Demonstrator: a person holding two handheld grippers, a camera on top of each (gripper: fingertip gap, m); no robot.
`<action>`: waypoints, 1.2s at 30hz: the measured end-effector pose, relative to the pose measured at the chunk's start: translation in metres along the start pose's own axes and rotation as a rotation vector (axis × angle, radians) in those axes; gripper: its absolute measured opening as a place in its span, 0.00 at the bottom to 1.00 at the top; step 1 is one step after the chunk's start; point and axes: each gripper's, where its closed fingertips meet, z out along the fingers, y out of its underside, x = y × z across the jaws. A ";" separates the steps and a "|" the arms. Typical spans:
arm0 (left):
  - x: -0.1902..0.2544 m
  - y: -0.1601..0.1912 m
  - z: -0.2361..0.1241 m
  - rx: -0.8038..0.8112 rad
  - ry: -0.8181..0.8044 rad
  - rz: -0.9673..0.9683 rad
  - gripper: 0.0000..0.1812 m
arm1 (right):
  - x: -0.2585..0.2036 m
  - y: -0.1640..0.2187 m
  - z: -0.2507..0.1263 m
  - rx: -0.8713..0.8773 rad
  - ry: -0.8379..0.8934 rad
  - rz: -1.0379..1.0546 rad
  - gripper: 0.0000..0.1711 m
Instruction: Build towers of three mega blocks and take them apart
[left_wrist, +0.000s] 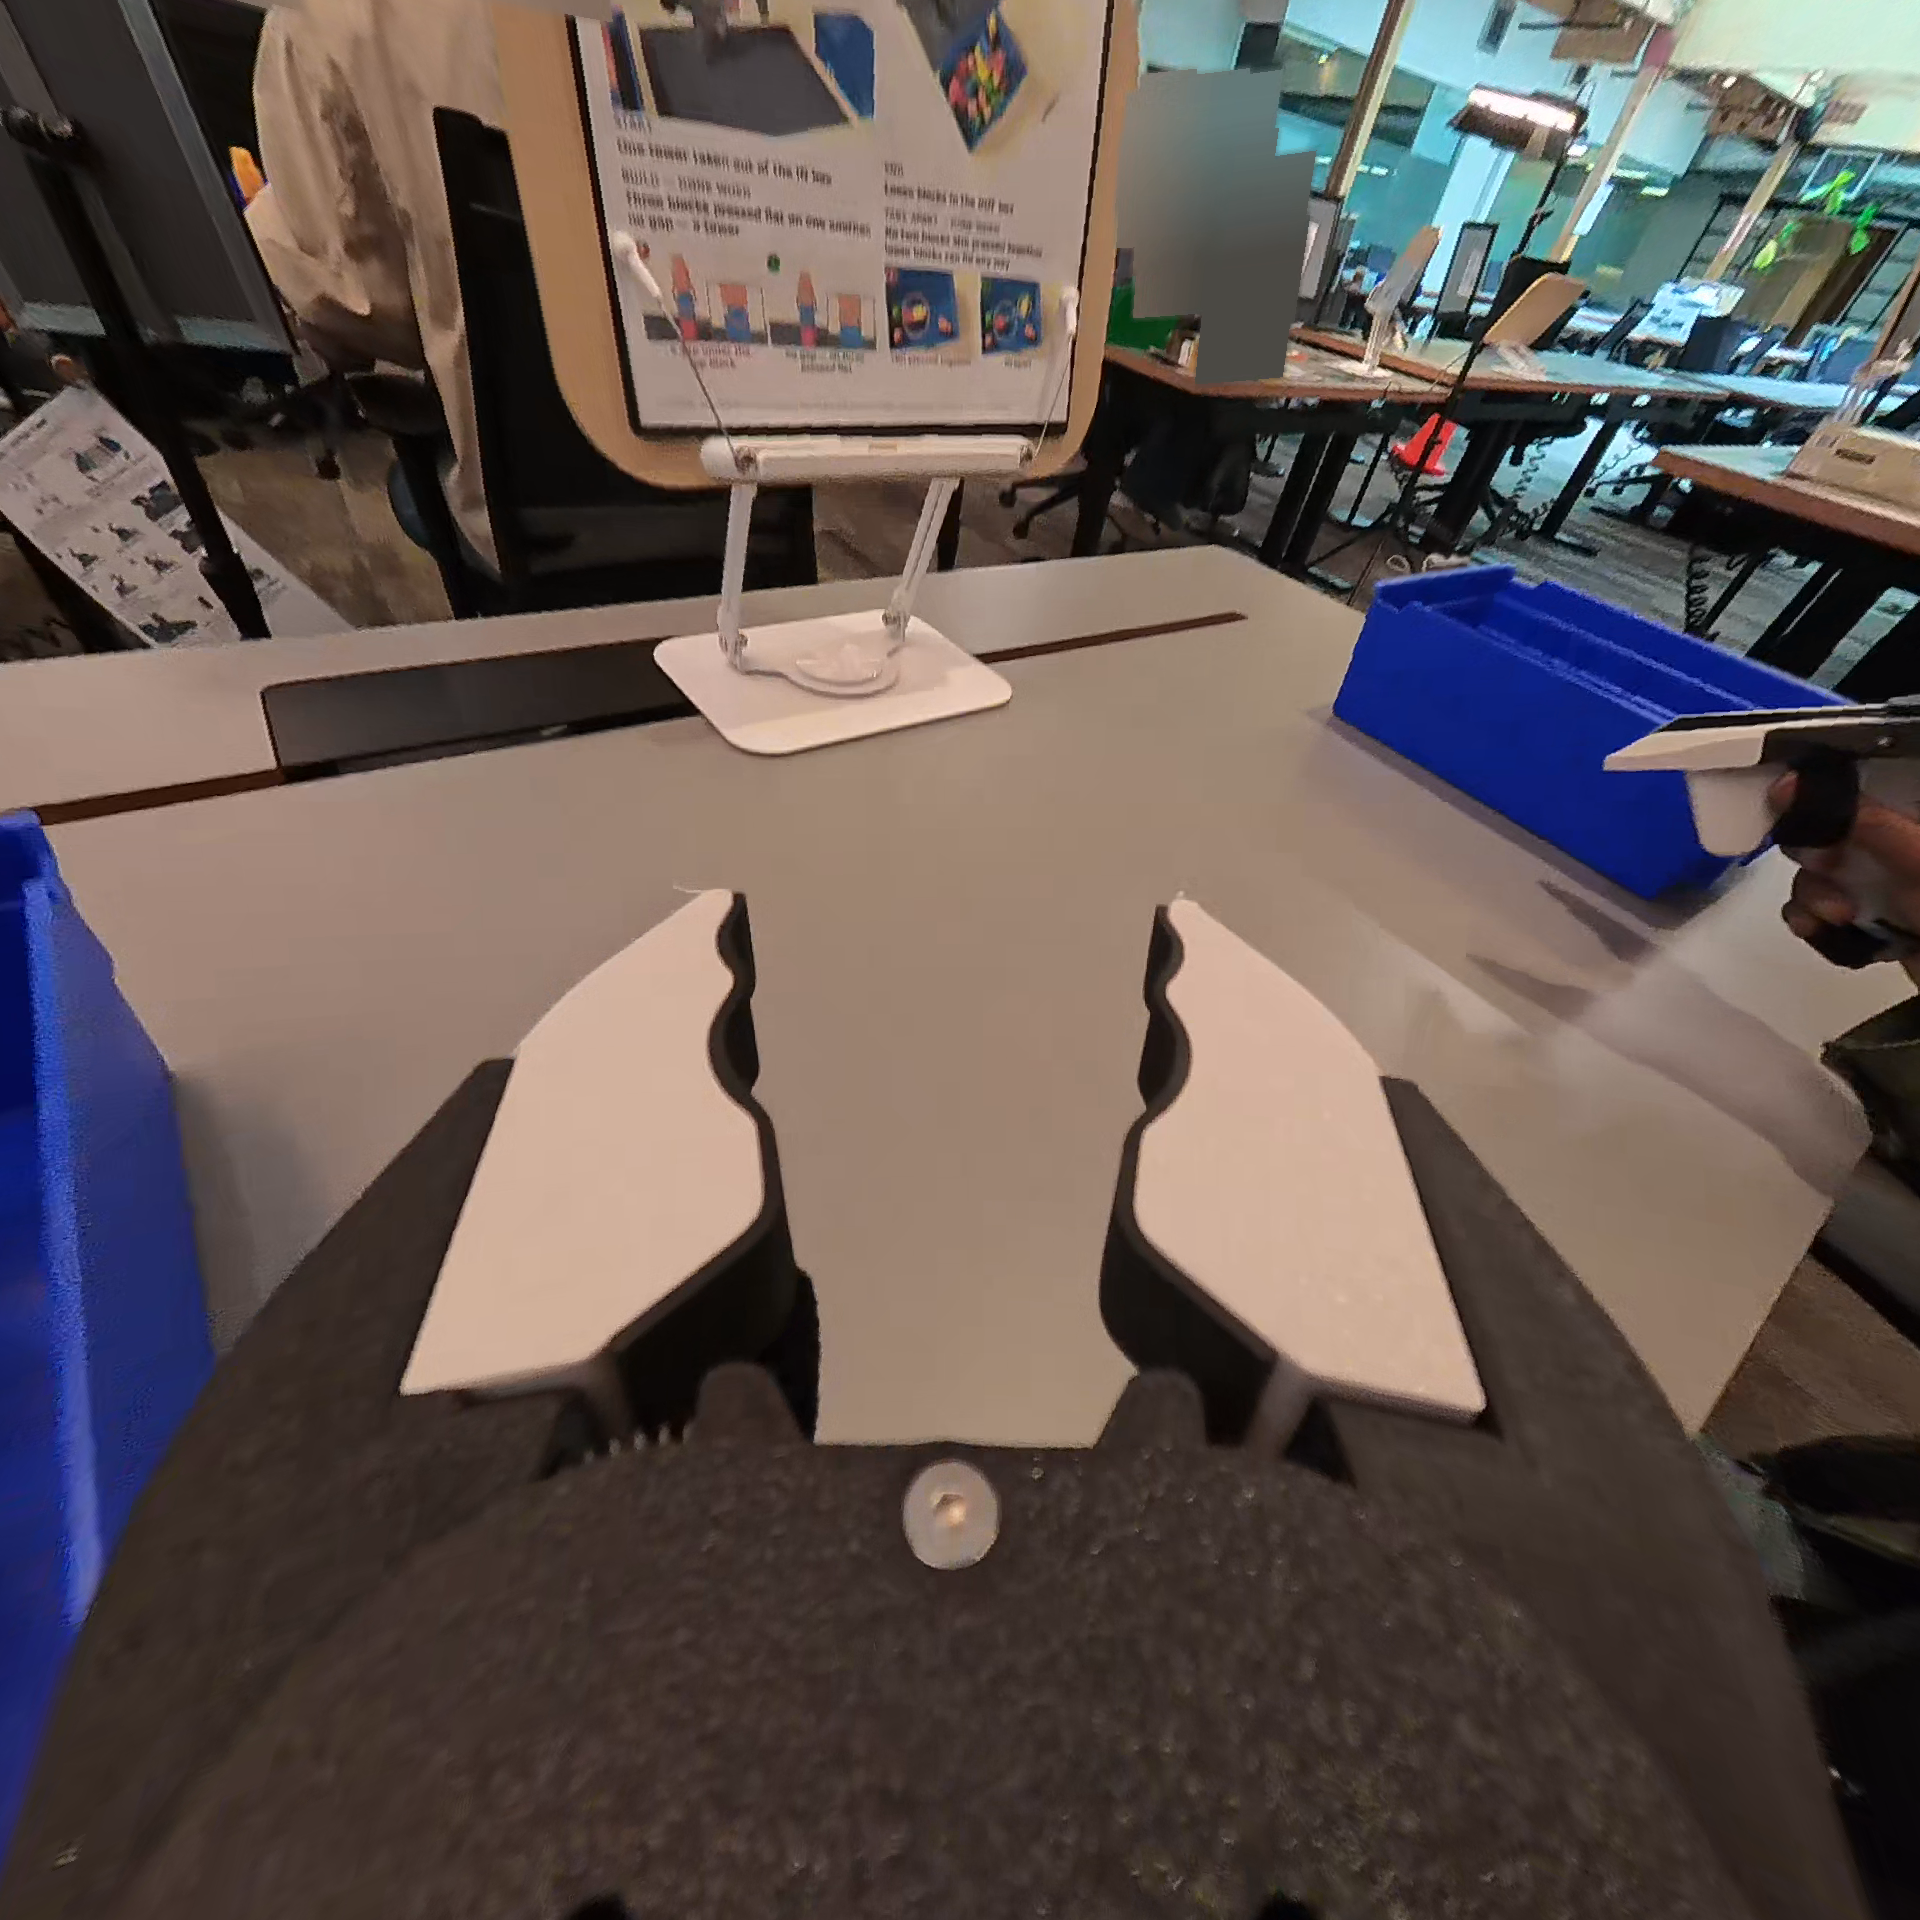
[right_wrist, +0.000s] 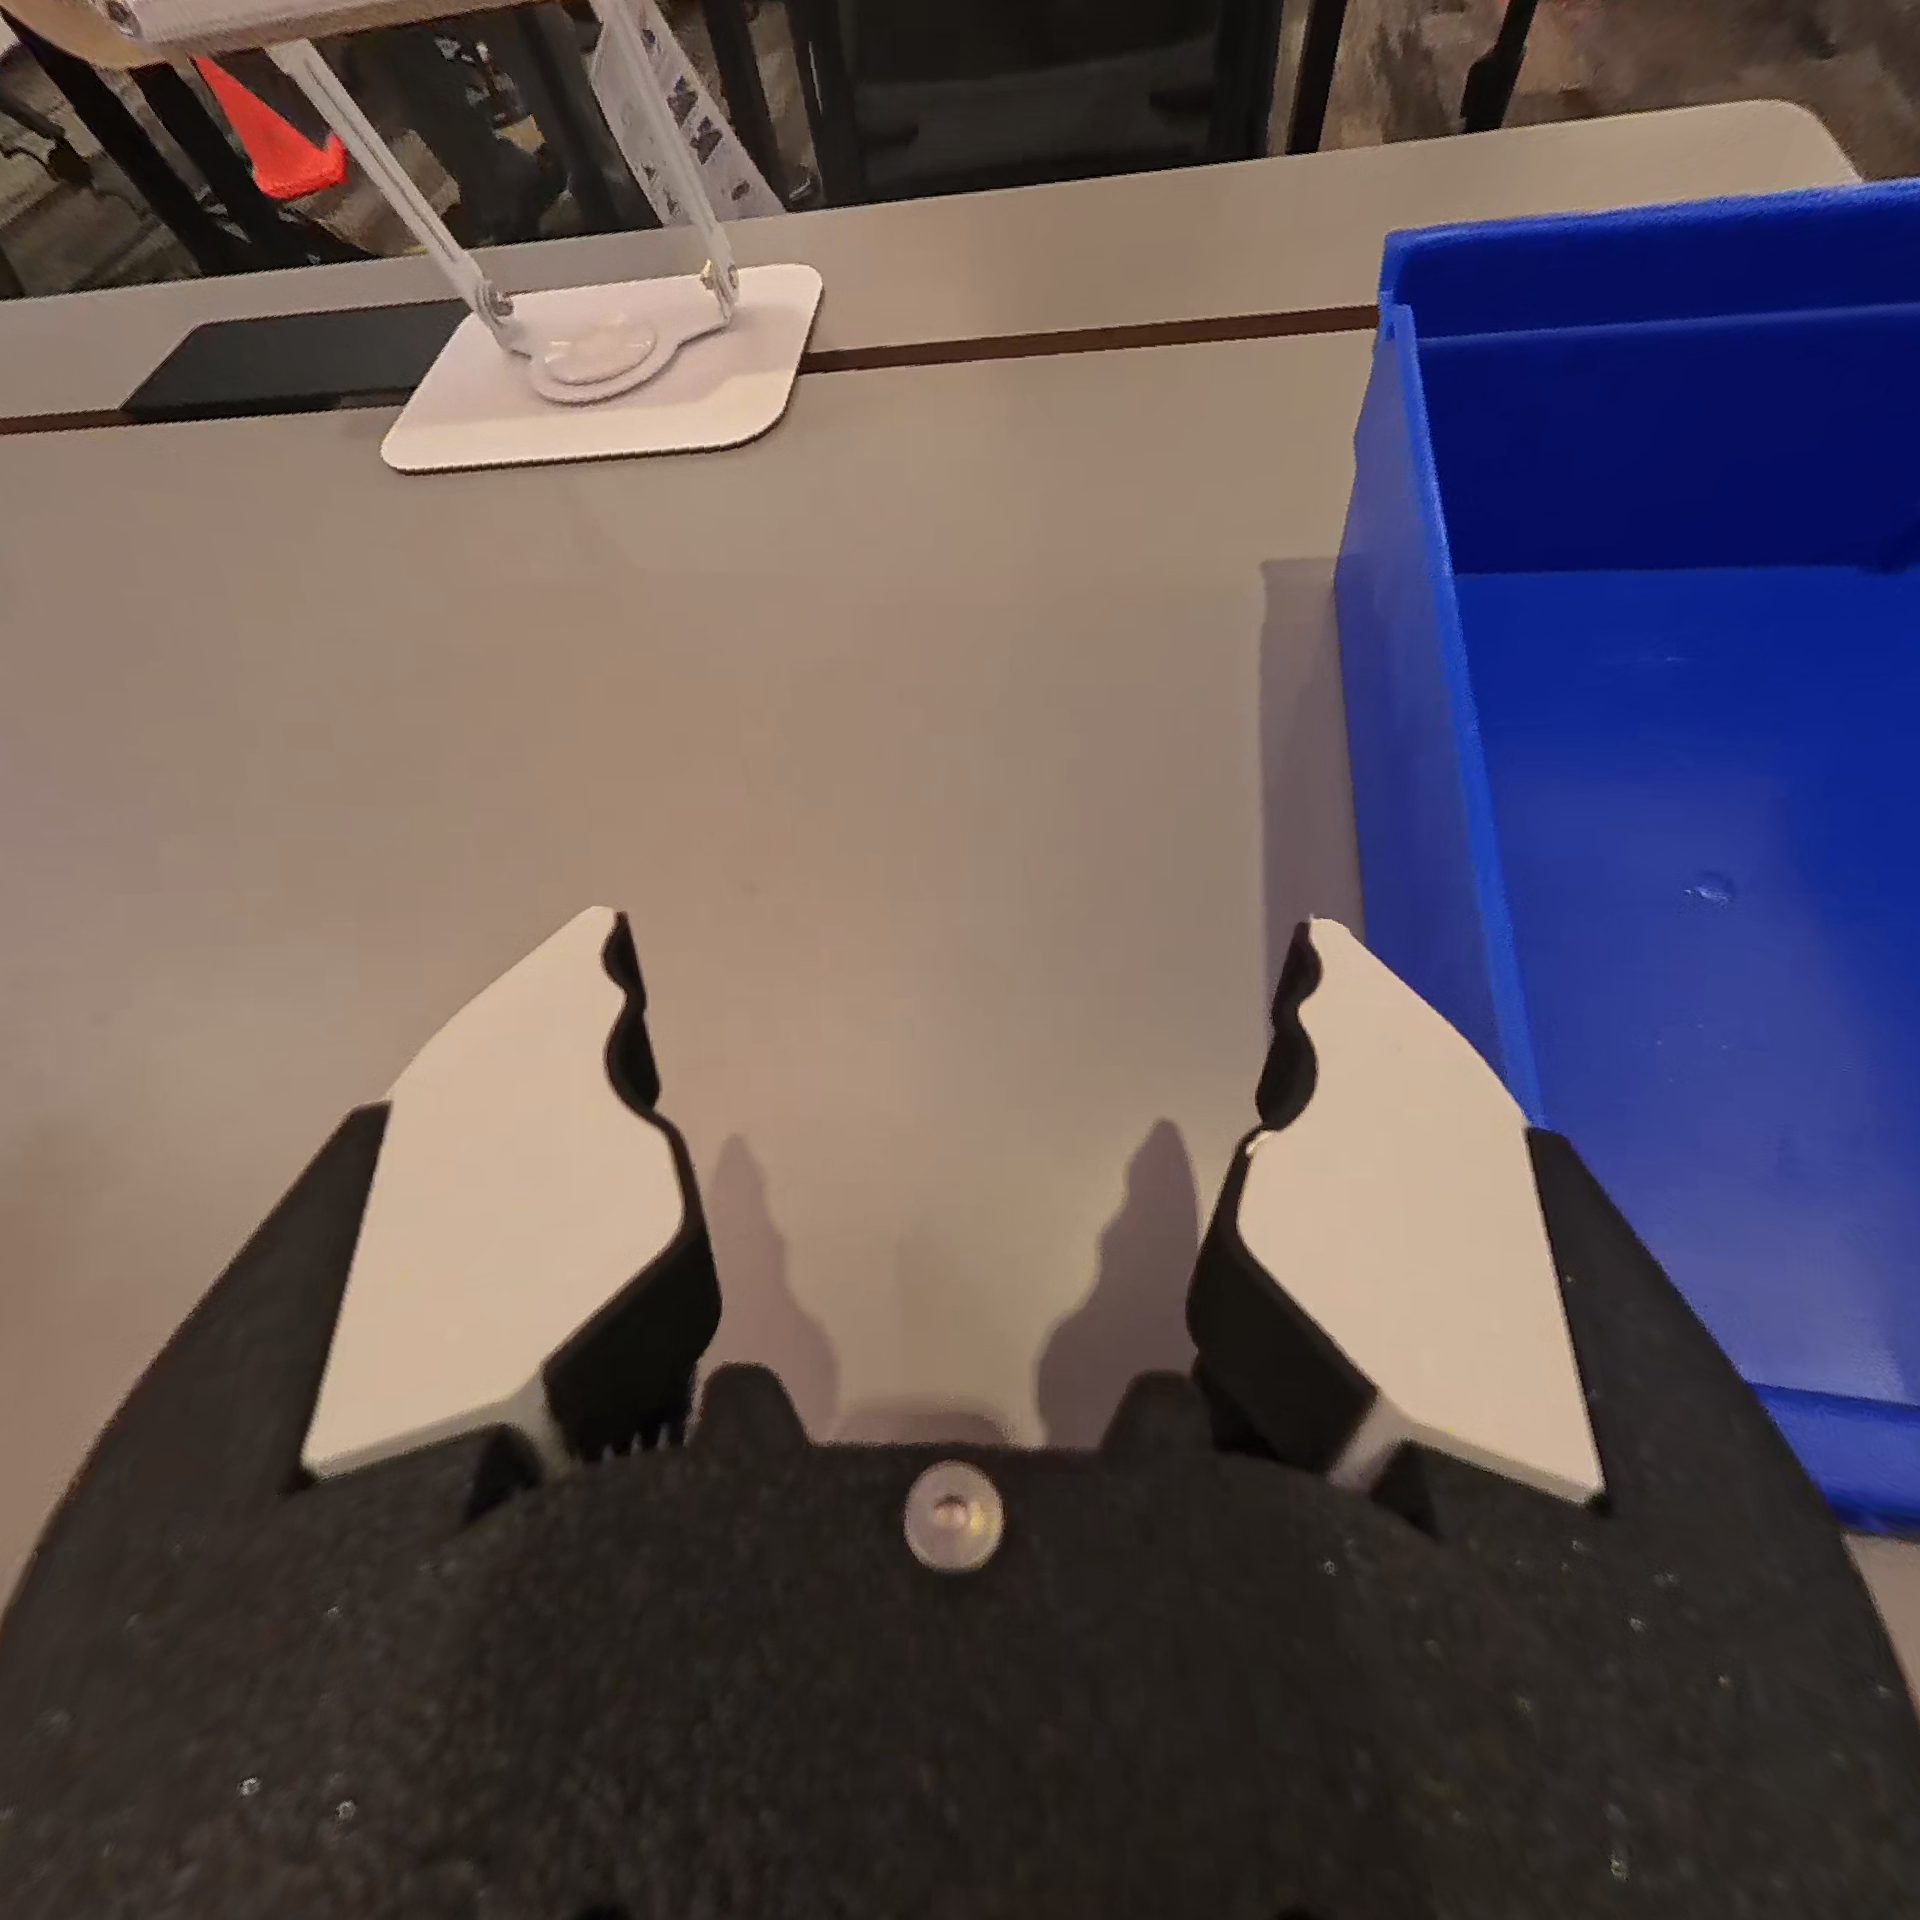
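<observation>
No mega blocks show in either view. My left gripper (left_wrist: 951, 904) is open and empty above the bare grey table (left_wrist: 935, 810). My right gripper (right_wrist: 961, 925) is open and empty, just left of a blue bin (right_wrist: 1662, 779) whose visible inside holds nothing. The right gripper also shows at the right edge of the left wrist view (left_wrist: 1704, 769), held by a hand in front of that same blue bin (left_wrist: 1538, 686). Another blue bin (left_wrist: 62, 1195) stands at the left edge; its inside is hidden.
A white stand (left_wrist: 831, 675) at the table's far middle holds an instruction board (left_wrist: 842, 208); its base also shows in the right wrist view (right_wrist: 613, 374). A black strip (left_wrist: 457, 696) lies along the table's back seam. Other tables and chairs stand beyond.
</observation>
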 end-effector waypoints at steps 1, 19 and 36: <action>-0.001 0.005 0.002 -0.004 -0.010 0.000 0.40 | 0.000 0.001 0.000 -0.005 0.004 -0.010 0.67; -0.017 0.028 0.000 0.040 -0.048 -0.072 0.38 | -0.014 -0.002 0.003 -0.017 -0.015 -0.020 0.66; -0.033 0.029 -0.041 0.035 -0.094 -0.073 0.37 | -0.026 0.008 0.006 -0.053 -0.063 -0.063 0.66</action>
